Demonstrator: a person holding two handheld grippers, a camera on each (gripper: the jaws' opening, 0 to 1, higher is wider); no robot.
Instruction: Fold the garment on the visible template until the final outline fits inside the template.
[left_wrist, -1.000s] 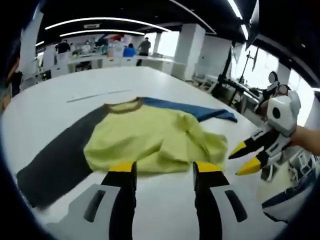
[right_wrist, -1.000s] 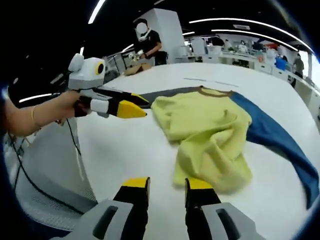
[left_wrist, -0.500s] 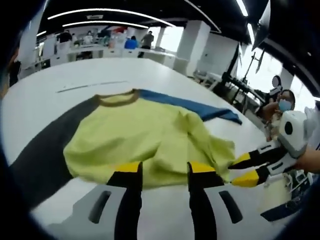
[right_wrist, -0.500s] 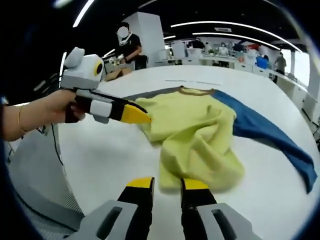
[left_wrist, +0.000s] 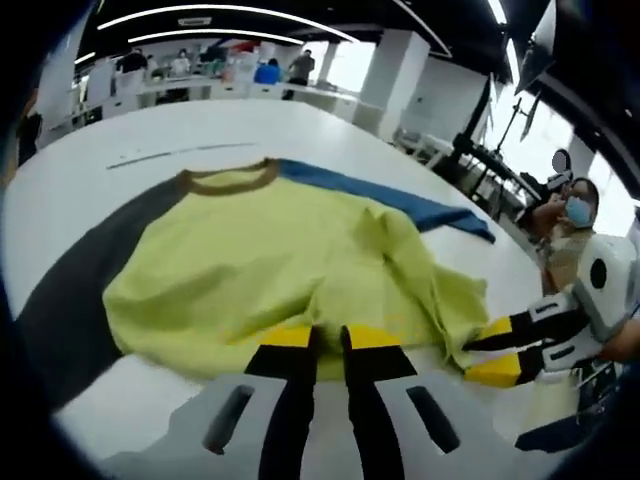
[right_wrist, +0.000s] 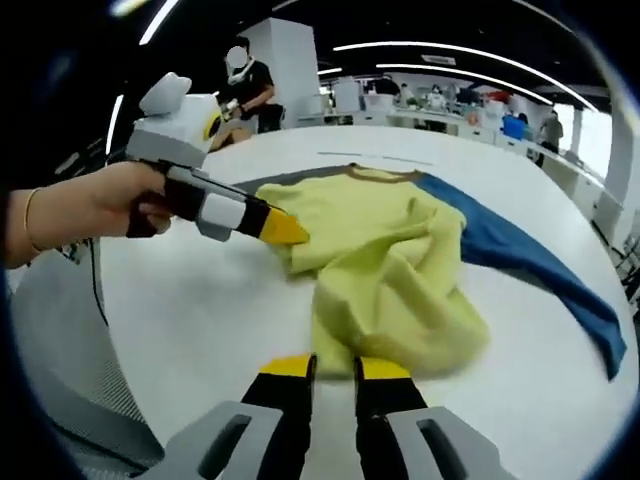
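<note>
A yellow-green long-sleeved shirt with a brown collar, one dark grey sleeve and one blue sleeve (left_wrist: 270, 265) lies rumpled on a wide white table (left_wrist: 110, 145), spread across the middle of the left gripper view. Its collar points to the upper left of that frame, the grey sleeve runs down the left side, and the blue sleeve stretches to the upper right.

The left gripper (left_wrist: 328, 338), with yellow tips on black jaws, rises from the bottom centre. Its jaws stand almost together with a thin gap, and the near hem of the shirt lies right at the tips; whether cloth is caught between them I cannot tell.

In the right gripper view the shirt (right_wrist: 385, 260) sits in the centre, bunched up, the blue sleeve trailing to the right edge. The right gripper (right_wrist: 334, 368) has its jaws drawn close, tips at the edge of the crumpled fabric; a pinch cannot be confirmed. The left gripper enters there from the left, held in a hand (right_wrist: 95, 205), its yellow tip touching the shirt's edge.
</note>
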